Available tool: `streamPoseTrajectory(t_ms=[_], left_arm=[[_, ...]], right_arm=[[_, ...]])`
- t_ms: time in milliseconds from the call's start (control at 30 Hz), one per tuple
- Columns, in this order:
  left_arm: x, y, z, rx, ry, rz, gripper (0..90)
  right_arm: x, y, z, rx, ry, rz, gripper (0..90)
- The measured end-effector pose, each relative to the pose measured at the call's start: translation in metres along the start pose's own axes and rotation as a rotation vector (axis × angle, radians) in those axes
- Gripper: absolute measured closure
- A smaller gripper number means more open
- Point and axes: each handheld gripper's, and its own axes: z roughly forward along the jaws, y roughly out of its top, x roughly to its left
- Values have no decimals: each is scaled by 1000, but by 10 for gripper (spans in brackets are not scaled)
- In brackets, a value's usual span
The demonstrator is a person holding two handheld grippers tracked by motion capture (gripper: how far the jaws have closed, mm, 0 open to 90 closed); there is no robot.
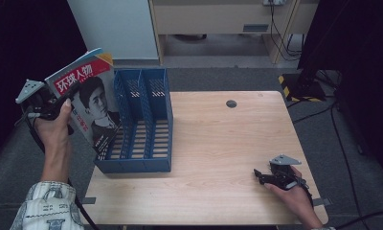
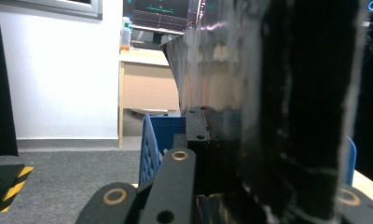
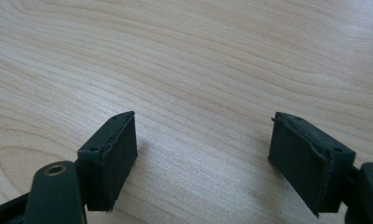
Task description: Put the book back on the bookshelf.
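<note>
A magazine (image 1: 91, 100) with a red title band and a portrait on its cover is held tilted at the table's left edge, its lower corner at the blue file rack (image 1: 146, 139). My left gripper (image 1: 60, 103) is shut on the magazine's left edge. In the left gripper view the magazine (image 2: 278, 116) fills the right half as a dark blurred sheet clamped between the jaws, with the blue rack (image 2: 159, 135) behind. My right gripper (image 1: 260, 175) rests low over the wooden table (image 1: 228, 143) near its front right; its fingertips (image 3: 112, 154) stand wide apart with nothing between them.
The blue rack has upright dividers and stands at the table's left side. A round cable hole (image 1: 231, 103) sits at the table's back. Beyond the table are a white panel (image 1: 118, 28), a wooden cabinet (image 1: 218, 24) and floor cables (image 1: 333, 124).
</note>
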Motion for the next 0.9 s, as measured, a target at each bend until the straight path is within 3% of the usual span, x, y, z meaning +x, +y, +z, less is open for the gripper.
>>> streamPoseTrajectory(t_ms=[400, 900], left_arm=[[-2, -16, 6, 2, 22, 24, 868], [-5, -30, 8, -30, 13, 28, 868]], right_arm=[[0, 0, 0, 0, 0, 0, 234], [0, 0, 0, -1, -1, 3, 237]])
